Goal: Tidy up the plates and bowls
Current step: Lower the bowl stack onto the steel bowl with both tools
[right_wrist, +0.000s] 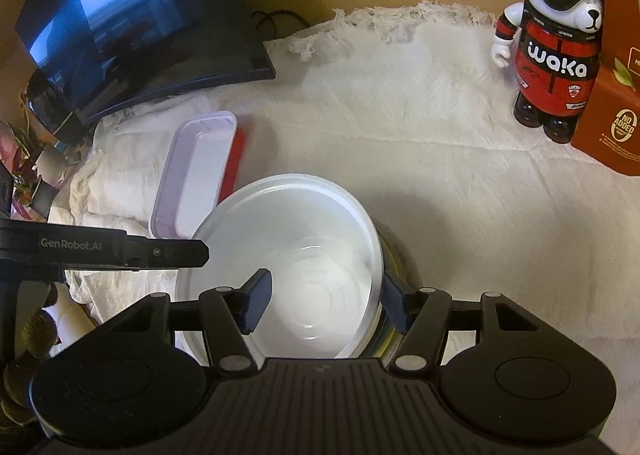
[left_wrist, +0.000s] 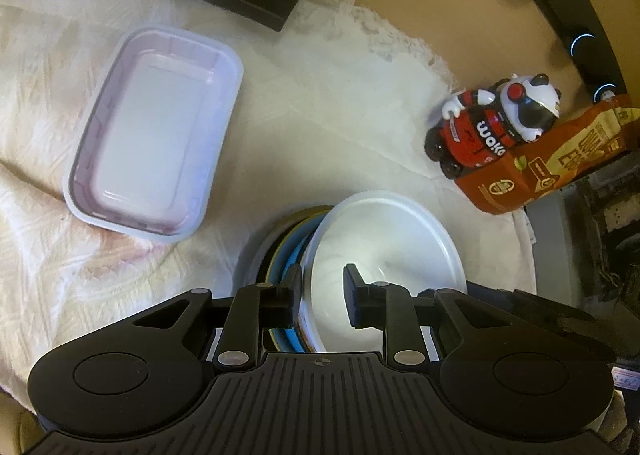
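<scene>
A white bowl point(left_wrist: 384, 251) sits on top of a stack of bowls point(left_wrist: 288, 243) with blue and yellow rims over a metal one. My left gripper point(left_wrist: 322, 295) is open and straddles the white bowl's near-left rim, one finger outside, one inside. My right gripper point(right_wrist: 326, 303) is open and straddles the white bowl's point(right_wrist: 288, 255) right rim; the metal bowl point(right_wrist: 400, 267) shows beneath. A white rectangular tray point(left_wrist: 154, 135) lies on the cloth to the left; in the right wrist view it point(right_wrist: 200, 171) rests on a red tray point(right_wrist: 236, 163).
A white cloth point(left_wrist: 320, 115) covers the table. A panda figure point(left_wrist: 492, 123) and a brown carton point(left_wrist: 560, 159) stand at the right. A dark monitor point(right_wrist: 132, 23) stands at the back left. The left gripper's finger point(right_wrist: 120, 251) reaches in from the left.
</scene>
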Demonstrator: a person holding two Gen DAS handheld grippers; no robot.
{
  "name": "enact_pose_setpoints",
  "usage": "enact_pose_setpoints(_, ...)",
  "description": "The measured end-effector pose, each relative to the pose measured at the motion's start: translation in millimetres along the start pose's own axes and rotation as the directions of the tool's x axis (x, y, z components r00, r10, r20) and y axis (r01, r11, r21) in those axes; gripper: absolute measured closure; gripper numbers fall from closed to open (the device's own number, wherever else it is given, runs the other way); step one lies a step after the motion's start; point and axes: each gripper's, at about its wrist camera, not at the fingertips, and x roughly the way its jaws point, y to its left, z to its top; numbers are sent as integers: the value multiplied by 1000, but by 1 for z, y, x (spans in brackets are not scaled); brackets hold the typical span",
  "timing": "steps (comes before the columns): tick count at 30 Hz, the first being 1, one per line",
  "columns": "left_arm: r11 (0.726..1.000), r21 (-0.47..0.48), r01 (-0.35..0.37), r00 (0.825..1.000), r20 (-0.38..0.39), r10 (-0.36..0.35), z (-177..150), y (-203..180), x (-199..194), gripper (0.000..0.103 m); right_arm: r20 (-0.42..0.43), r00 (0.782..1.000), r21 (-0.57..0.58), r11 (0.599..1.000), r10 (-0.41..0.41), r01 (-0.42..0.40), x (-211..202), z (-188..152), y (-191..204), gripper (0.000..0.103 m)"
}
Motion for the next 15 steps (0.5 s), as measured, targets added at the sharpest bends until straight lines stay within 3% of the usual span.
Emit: enact_pose_setpoints(15, 1000, 16, -23, 999, -22, 23, -2, -4, 9, 78, -14, 1000, -1, 1000, 2, -2, 5, -1, 0, 44)
